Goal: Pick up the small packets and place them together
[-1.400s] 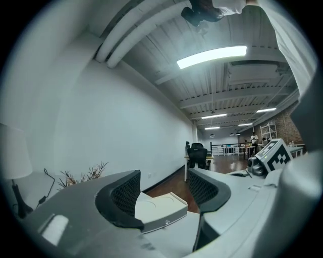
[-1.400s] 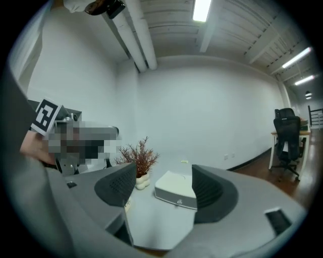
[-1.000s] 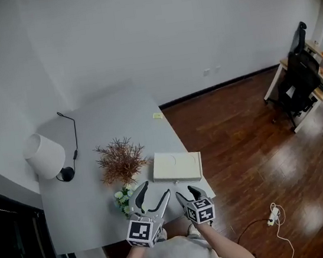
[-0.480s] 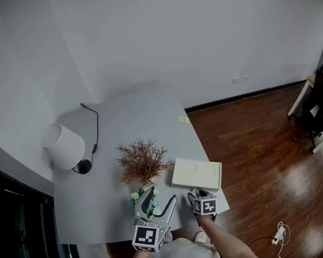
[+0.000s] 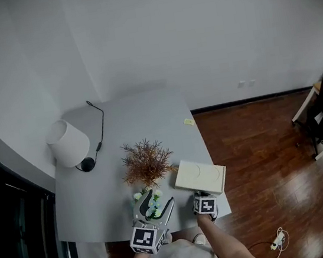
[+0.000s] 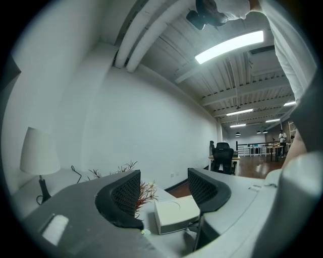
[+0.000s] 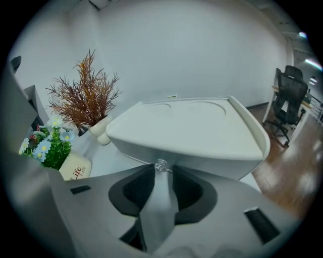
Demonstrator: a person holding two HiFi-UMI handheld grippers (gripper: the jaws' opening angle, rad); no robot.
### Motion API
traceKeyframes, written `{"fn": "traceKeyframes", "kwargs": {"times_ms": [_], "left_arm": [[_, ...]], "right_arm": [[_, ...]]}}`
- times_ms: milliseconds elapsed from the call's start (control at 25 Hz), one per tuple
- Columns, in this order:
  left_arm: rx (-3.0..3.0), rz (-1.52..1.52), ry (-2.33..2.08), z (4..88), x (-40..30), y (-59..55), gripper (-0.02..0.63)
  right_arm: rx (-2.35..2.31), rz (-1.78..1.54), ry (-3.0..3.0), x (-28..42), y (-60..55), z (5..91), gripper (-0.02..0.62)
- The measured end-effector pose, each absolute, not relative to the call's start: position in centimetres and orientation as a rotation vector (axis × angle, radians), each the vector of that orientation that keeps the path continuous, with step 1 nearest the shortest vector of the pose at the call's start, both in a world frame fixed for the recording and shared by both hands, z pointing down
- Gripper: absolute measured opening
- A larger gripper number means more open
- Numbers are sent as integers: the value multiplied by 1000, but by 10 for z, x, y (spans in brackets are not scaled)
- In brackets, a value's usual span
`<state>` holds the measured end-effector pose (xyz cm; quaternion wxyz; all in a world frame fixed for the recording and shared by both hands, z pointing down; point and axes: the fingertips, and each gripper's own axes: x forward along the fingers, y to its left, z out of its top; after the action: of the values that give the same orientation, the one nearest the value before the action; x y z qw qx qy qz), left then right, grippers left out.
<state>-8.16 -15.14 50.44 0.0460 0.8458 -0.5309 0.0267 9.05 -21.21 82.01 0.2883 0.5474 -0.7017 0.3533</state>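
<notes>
A small silvery-grey foil packet (image 7: 160, 201) is standing upright between the jaws of the right gripper (image 7: 162, 172), with its crimped clear top poking up just past the fingertips. The jaws have just been closing, and the dark pads are pressing on the packet from both sides. In the head view this right gripper (image 5: 201, 197) is pointing steeply down over the near right corner of the flat grey table (image 5: 142, 116). It is working just in front of a cream-white plastic box with a rounded lid (image 5: 201, 176), whose near wall is filling much of the right gripper view.

The left gripper (image 5: 157, 202) is hanging level at the table's near edge. Its jaws are standing wide apart and are holding nothing. A small green artificial plant with white and blue flowers (image 7: 48, 146) is sitting just beside it. Behind that plant, a dried reddish-brown bush in a white pot (image 5: 147, 162) is standing next to the box.

Well apart, at the far left, a white-shaded lamp on a black base (image 5: 68, 143) is leaning. A small pale yellow piece (image 5: 189, 122), too small to identify, is lying near the far right edge.
</notes>
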Motion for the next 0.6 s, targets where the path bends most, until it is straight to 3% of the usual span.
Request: {"fn": "traceKeyframes", "kwargs": {"times_ms": [160,600], "left_arm": [[2574,81,-1621,508,-84,-151,277],[2578,89,-1608,516,-78,-150,278]], "right_arm": [[1420,908,-1900,86,-213,817,64],[1303,962,-1998,77,-173,815,63]]}}
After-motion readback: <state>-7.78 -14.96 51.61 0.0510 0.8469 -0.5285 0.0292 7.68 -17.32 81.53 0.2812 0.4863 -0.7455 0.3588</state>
